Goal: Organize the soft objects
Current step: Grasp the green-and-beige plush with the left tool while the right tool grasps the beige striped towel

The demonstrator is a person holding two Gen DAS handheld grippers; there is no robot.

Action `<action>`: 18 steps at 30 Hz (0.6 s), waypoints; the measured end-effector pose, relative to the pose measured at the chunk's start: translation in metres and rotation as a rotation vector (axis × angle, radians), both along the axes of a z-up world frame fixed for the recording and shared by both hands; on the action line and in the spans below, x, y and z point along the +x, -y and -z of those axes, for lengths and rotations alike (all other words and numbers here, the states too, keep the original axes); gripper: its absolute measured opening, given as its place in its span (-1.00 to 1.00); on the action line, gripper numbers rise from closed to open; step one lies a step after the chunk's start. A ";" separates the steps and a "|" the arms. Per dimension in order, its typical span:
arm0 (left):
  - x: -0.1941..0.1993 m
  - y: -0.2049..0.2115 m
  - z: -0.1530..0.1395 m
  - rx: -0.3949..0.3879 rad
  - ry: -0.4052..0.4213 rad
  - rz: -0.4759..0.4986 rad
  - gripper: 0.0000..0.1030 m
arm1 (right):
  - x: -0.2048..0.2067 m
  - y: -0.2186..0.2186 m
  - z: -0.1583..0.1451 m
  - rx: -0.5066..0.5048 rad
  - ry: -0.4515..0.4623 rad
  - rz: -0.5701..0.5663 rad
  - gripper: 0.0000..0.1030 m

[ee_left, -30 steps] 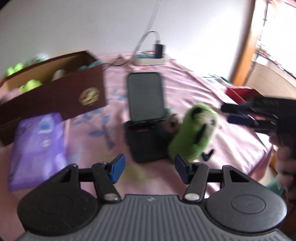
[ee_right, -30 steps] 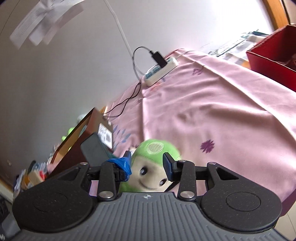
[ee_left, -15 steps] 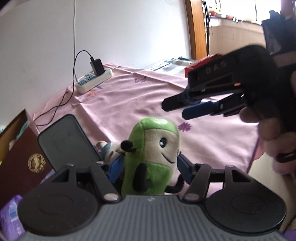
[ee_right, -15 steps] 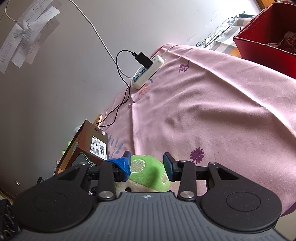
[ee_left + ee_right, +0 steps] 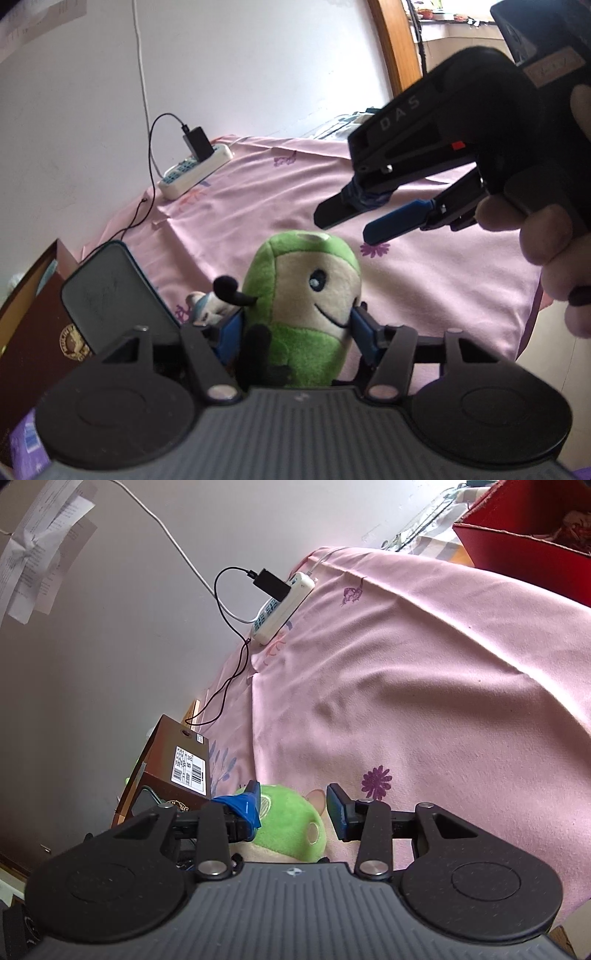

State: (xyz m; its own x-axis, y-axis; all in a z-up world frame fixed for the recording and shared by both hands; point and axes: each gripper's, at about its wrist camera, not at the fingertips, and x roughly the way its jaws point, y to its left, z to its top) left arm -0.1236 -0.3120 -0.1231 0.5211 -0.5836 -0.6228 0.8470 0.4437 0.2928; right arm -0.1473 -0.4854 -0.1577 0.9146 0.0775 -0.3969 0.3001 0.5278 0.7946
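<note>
The left tool (image 5: 295, 332) is clamped on the green plush toy (image 5: 301, 306), which stands upright near the edge of the pink-covered table (image 5: 424, 280), just right of a dark phone (image 5: 110, 295). The right tool (image 5: 354, 221) hovers above the toy with its fingers apart, touching nothing. A white power strip (image 5: 195, 171) lies far left.

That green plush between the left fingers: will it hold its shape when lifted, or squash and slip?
The green plush toy looks stuffed and fuzzy, so it probably squashes yet resists slipping. The left gripper brackets its lower body, so the rounded head may lean. It is likely light for its size.
</note>
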 end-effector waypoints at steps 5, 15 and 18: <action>-0.004 -0.007 -0.003 -0.035 -0.028 -0.017 0.06 | -0.001 0.000 -0.005 -0.008 0.009 0.000 -0.54; -0.006 -0.052 -0.022 -0.139 -0.149 -0.036 0.06 | 0.013 -0.011 -0.021 -0.037 0.041 -0.106 -0.53; 0.005 -0.077 -0.024 -0.166 -0.193 -0.083 0.06 | 0.024 -0.019 -0.021 -0.024 0.039 -0.155 -0.53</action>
State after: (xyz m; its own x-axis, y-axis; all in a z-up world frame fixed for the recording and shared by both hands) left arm -0.1181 -0.2350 -0.0992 0.4528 -0.6461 -0.6144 0.8385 0.5429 0.0471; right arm -0.1229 -0.4661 -0.1371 0.9070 0.2098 -0.3651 0.1832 0.5842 0.7907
